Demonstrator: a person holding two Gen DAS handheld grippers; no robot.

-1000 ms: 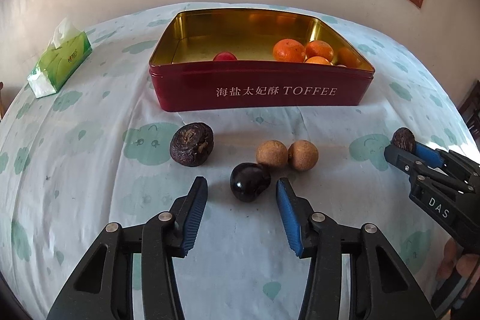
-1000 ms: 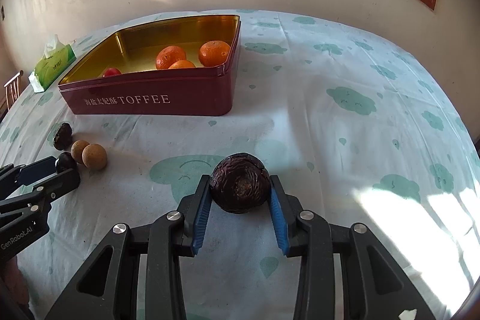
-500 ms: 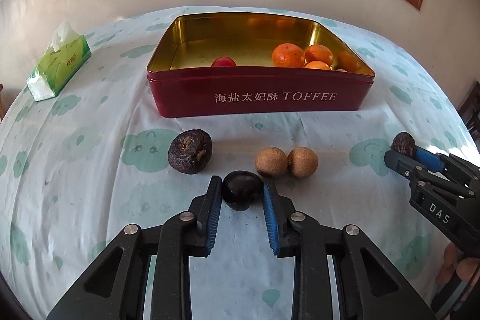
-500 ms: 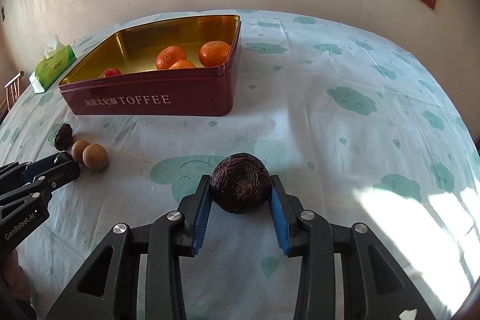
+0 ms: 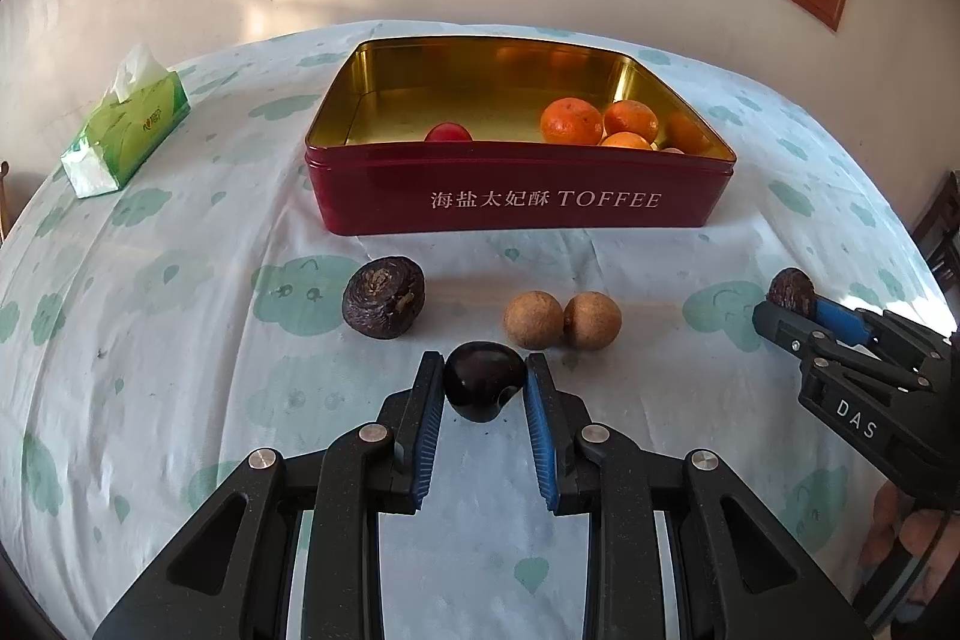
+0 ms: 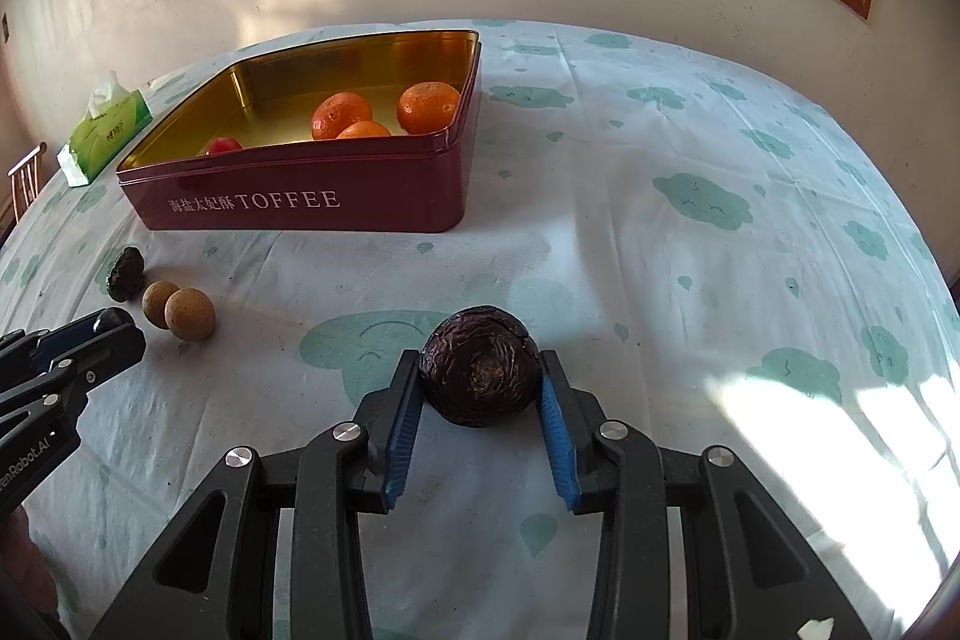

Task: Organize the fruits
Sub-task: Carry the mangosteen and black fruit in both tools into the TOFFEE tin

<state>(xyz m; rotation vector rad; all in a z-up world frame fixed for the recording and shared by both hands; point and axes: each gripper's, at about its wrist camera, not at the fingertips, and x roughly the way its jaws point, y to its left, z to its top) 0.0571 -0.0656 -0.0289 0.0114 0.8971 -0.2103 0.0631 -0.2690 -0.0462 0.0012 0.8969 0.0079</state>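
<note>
My left gripper [image 5: 485, 377] is shut on a smooth dark chestnut-like fruit [image 5: 482, 379] just above the tablecloth. My right gripper [image 6: 480, 370] is shut on a wrinkled dark round fruit [image 6: 480, 373]; both also show in the left wrist view [image 5: 792, 293]. Another wrinkled dark fruit [image 5: 384, 298] and two tan longans [image 5: 561, 319] lie on the cloth in front of the red TOFFEE tin [image 5: 522, 196]. The tin holds several oranges [image 5: 570, 121] and one small red fruit [image 5: 448, 133]. In the right wrist view the tin [image 6: 312, 202] stands far left.
A green tissue pack [image 5: 126, 136] lies at the table's far left. The table has a white cloth with green cloud prints [image 6: 702, 202]. A wall and window frame stand behind the table.
My left gripper moved forward and shut on the smooth dark fruit, which was lying loose between open fingers a second ago. The right gripper kept hold of its wrinkled fruit and stayed put.
</note>
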